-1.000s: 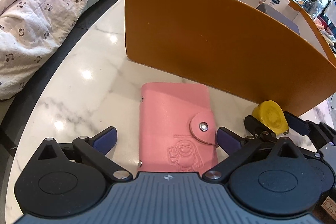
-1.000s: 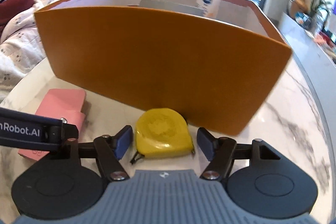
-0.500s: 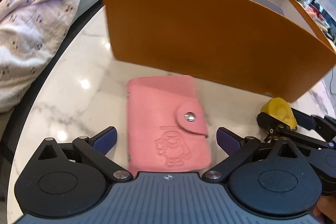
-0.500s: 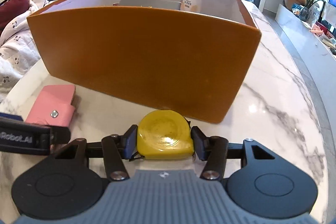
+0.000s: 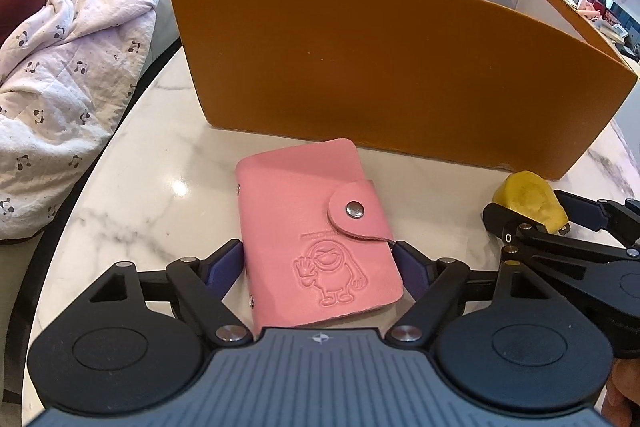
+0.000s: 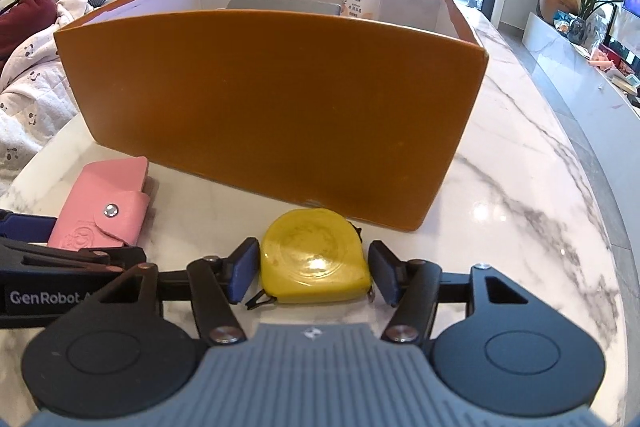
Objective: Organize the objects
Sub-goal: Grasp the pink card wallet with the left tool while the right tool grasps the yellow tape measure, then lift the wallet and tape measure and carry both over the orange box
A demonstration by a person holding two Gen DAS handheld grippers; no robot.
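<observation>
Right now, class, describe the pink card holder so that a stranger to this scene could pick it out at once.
Find the big orange box on the marble table. Just in front of its near wall, toward its left end, lies the pink card holder, flat between the left gripper's fingers. Unlike the round yellow tape measure beside it, it is rectangular, with a snap flap and an embossed cartoon figure.

Left wrist: low over table [image 5: 152,167], facing box [image 5: 380,67] at 12 o'clock, close.
Right wrist: same, close.
Shared: box, wallet [image 5: 316,239], tape measure [image 6: 316,259].

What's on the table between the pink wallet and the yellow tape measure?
Only bare marble table between pink wallet and yellow tape measure; the right wrist view shows it.
</observation>
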